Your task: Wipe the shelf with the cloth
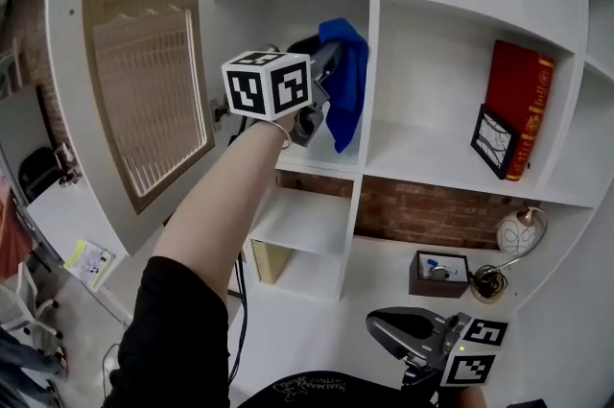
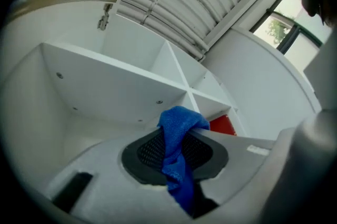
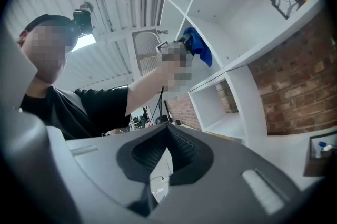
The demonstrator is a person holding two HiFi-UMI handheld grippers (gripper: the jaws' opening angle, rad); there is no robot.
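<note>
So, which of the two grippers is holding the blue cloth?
The left gripper, raised to the shelf, has the blue cloth pinched between its fingers; the right gripper sits low, shut and empty.

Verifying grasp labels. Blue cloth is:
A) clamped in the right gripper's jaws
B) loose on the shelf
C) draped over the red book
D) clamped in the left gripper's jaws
D: the left gripper view shows the blue cloth pinched between the jaws of the left gripper; the right gripper holds nothing.

Bright even light on the shelf [image 1: 432, 156]; fisheye views darken at edges.
</note>
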